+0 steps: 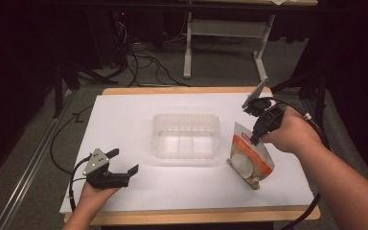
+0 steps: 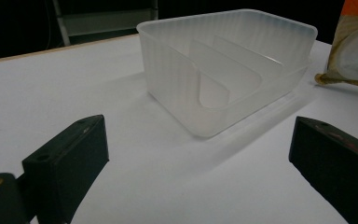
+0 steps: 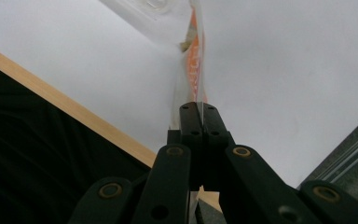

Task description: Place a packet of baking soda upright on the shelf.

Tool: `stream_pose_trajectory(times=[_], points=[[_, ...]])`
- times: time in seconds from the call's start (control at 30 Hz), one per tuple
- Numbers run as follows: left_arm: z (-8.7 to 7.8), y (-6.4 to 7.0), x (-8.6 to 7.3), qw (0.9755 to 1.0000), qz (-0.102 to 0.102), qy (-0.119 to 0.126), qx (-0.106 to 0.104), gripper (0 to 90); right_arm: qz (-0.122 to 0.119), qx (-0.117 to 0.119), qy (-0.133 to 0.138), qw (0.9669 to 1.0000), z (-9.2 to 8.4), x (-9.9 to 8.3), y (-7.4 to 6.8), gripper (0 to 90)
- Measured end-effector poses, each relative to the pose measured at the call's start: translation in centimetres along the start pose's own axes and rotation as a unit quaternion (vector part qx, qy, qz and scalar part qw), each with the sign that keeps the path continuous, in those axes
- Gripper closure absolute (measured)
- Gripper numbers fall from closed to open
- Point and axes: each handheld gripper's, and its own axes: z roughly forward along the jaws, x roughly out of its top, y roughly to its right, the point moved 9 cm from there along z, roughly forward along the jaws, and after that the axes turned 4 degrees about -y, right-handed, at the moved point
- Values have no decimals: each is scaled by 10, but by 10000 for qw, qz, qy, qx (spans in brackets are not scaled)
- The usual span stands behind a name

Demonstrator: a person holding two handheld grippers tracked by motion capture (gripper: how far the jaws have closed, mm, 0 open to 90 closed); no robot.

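White table, dim room. Right gripper clamped tight on pouch top edge, pouch lifted just right of clear bin. Left gripper spread wide, empty, resting near front-left.

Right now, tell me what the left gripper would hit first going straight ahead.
Probably the translucent plastic bin: it sits ahead between the left gripper's open fingers, with bare white table before it. Depth is uncertain.
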Motion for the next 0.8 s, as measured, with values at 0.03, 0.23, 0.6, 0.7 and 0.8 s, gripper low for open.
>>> stream_pose_trajectory(times=[0.03,0.23,0.6,0.7,0.8], points=[[0,0,0,10000,-1,3,0,51,6,-7,-10,10000,-2,1,0,900],[0,1,1,10000,-1,39,-8,52,222,-58,-71,9997,-22,9,-1,900],[-2,1,3,9999,9,110,-8,55,393,-174,154,9990,-86,38,-22,900],[-3,1,4,9999,19,138,-6,56,380,-133,184,9990,-93,49,-30,900],[-4,0,4,9999,14,160,1,56,351,-50,224,9991,-98,57,-36,900]])
